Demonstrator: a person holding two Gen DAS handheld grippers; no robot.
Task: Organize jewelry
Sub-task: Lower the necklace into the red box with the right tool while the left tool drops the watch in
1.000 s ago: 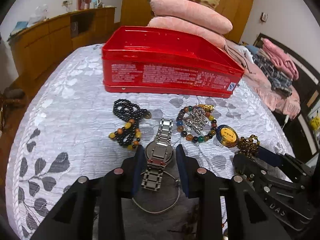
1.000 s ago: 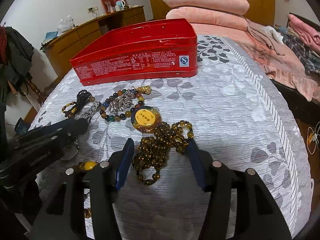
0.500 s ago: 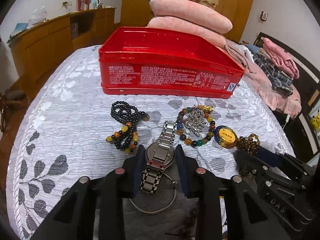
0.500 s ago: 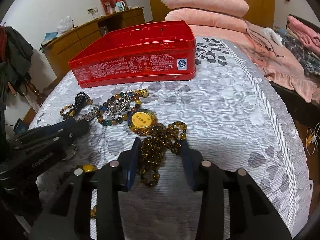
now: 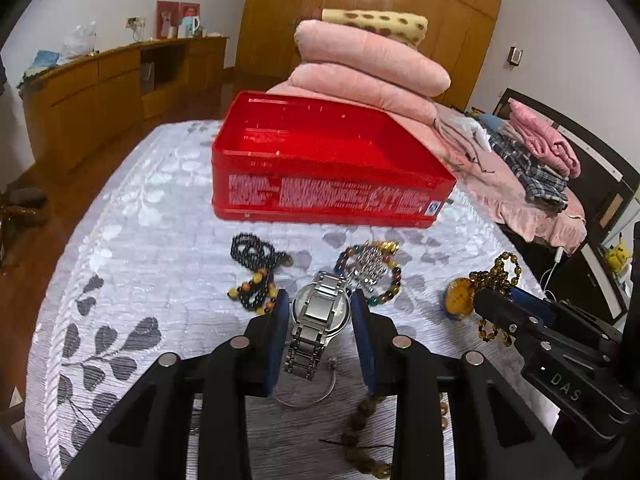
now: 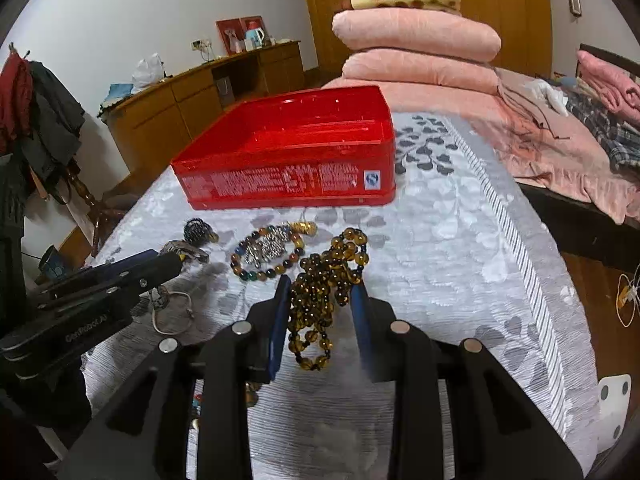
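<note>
We have the left claw point(image 5: 320, 312) clamped on the watch point(image 5: 318, 312), pads at either side of its case, near the bed's front edge; the steel band hangs limp and will swing, so the stiff case is the right place to hold. The right claw point(image 6: 322, 300) pinches the amber beads point(image 6: 324, 280), a loose, slippery strand likely to slide, with its yellow pendant point(image 5: 460, 300) dangling. Both claws point level toward the red tin point(image 5: 328, 176), which sits open at the far side.

Stacked pink quilts point(image 5: 372, 68), wooden sideboard point(image 5: 100, 92)
</note>
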